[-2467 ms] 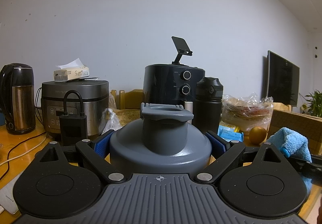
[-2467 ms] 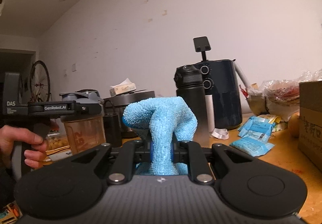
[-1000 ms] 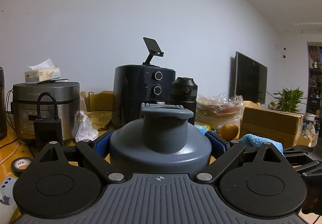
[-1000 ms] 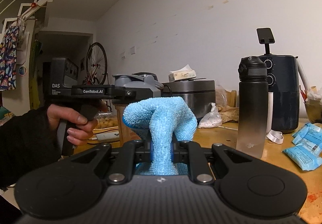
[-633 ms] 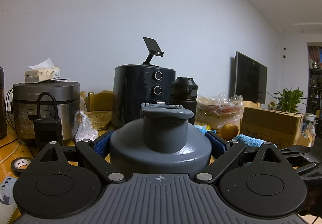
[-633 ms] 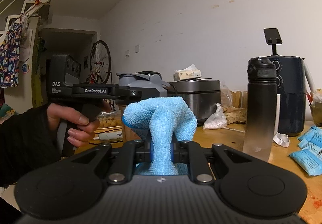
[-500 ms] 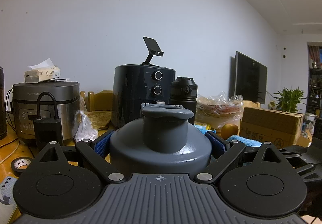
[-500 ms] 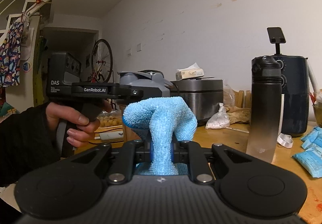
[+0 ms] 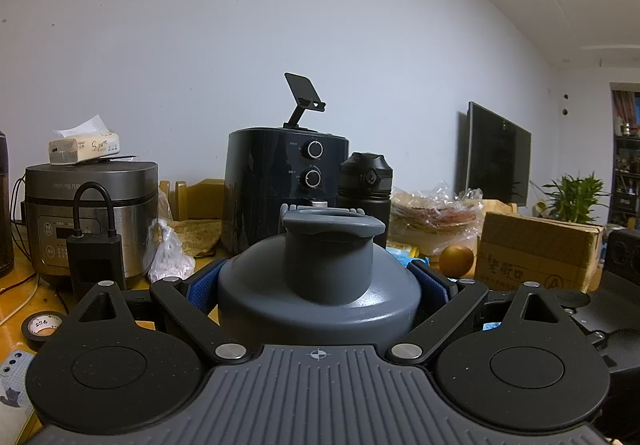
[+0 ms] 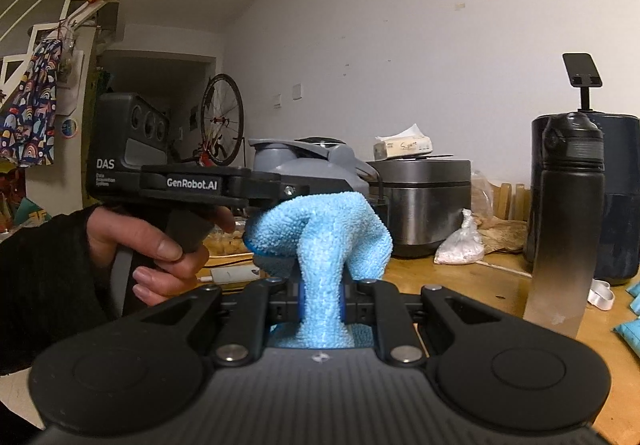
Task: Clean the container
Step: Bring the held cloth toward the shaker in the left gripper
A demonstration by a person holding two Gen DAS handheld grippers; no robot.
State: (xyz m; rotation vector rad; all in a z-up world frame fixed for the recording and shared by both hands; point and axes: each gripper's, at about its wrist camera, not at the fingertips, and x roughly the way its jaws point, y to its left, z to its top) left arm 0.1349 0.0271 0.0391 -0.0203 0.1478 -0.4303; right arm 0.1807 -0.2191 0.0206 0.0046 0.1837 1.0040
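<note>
The left tool (image 9: 318, 281) is closed around the grey plastic lid of the shaker container (image 9: 320, 285), held above the wooden counter (image 10: 480, 289). The right tool (image 10: 322, 297) pinches a light blue microfibre cloth (image 10: 320, 233) just beside it. A hard wipe could probably twist the container loose from the pads.

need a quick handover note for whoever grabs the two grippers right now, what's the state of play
Left gripper: shut on the grey-lidded container, pads on either side just under its lid, held upright above the table.
Right gripper: shut on the blue cloth, which bunches up in front of the fingers.
Positions: in the right wrist view the cloth sits right next to the container, at about lid height; I cannot tell whether they touch.
Done: both items picked up and brought together.
Left: wipe the container with the cloth, turning it as needed, then set both down. No wiping is visible yet.
</note>
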